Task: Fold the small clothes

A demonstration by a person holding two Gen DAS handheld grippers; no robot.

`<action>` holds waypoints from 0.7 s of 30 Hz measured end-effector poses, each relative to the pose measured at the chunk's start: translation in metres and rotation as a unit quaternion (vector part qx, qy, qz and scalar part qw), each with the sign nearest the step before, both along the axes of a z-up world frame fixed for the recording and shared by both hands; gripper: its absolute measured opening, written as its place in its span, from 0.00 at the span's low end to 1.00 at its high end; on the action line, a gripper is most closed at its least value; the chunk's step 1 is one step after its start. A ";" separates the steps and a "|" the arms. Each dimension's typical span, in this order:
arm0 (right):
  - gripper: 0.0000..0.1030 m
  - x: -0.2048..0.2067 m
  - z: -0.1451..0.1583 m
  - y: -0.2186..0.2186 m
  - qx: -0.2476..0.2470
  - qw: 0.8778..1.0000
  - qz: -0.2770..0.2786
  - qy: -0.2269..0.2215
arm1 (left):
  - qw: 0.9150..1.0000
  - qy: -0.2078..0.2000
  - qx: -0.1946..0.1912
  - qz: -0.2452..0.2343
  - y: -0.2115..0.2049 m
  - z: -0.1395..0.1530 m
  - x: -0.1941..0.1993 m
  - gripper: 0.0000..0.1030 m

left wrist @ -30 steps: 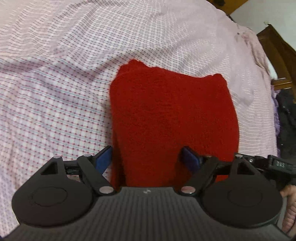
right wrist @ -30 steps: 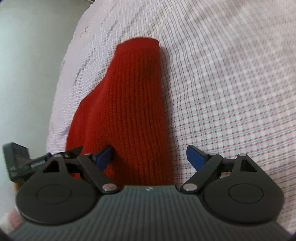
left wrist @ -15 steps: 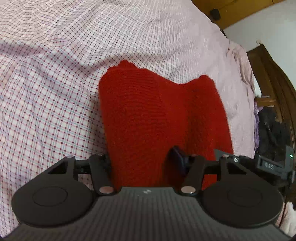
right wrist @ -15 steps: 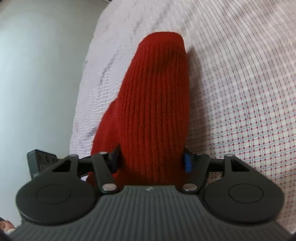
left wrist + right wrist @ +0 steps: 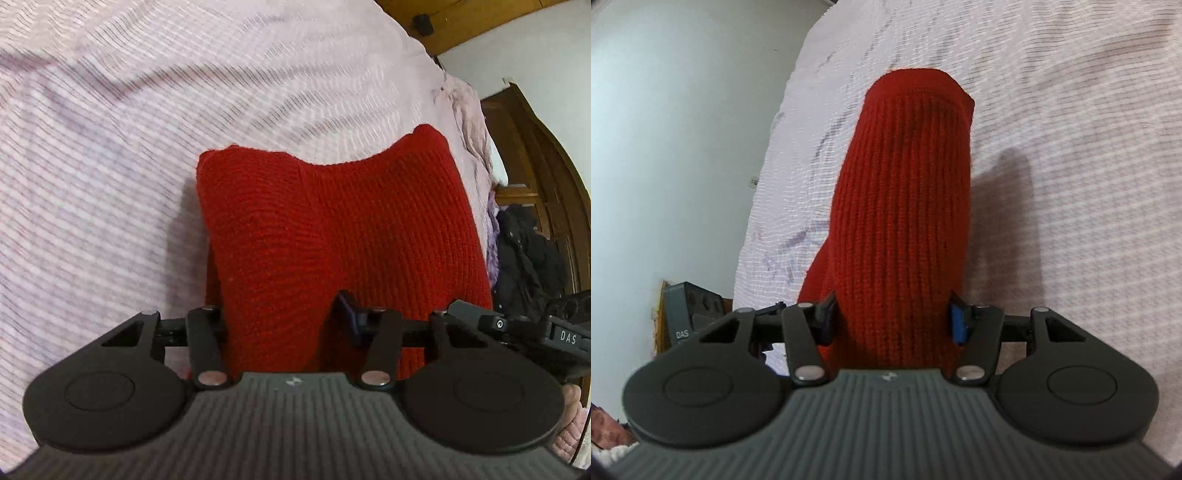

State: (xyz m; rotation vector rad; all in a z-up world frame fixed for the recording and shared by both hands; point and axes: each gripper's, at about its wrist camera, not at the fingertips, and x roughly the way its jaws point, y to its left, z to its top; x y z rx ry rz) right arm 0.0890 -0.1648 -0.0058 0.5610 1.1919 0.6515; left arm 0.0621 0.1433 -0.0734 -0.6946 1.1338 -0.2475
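Observation:
A red knitted garment (image 5: pixel 332 229) is held up off the pink checked bedsheet (image 5: pixel 110 147), its far end hanging toward the sheet. My left gripper (image 5: pixel 284 314) is shut on its near left edge, with knit bunched between the jaws. My right gripper (image 5: pixel 892 317) is shut on the near right edge of the same garment (image 5: pixel 905 206), which hangs in a narrow fold ahead of it. The right gripper's body also shows in the left wrist view (image 5: pixel 535 332).
The bedsheet (image 5: pixel 1071 184) fills most of both views. A pale wall (image 5: pixel 665 110) lies left of the bed. Dark wooden furniture (image 5: pixel 546 155) and dark clothes (image 5: pixel 524 251) stand beyond the bed's right edge.
Both grippers closed on the near edge of the red garment and lifted it off the sheet. It now hangs from them instead of lying flat.

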 end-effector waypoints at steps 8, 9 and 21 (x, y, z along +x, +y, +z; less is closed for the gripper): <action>0.57 -0.011 -0.002 -0.065 -0.025 0.999 -0.029 0.005 | 0.999 0.007 0.002 -0.044 -0.070 -0.003 -0.010 0.54; 0.57 -0.013 -0.003 -0.073 -0.031 0.999 -0.033 0.005 | 0.999 0.006 0.006 -0.051 -0.076 -0.005 -0.009 0.54; 0.63 -0.018 -0.045 -0.090 -0.135 0.991 -0.024 0.001 | 0.986 0.048 0.137 -0.086 -0.132 -0.021 0.012 0.55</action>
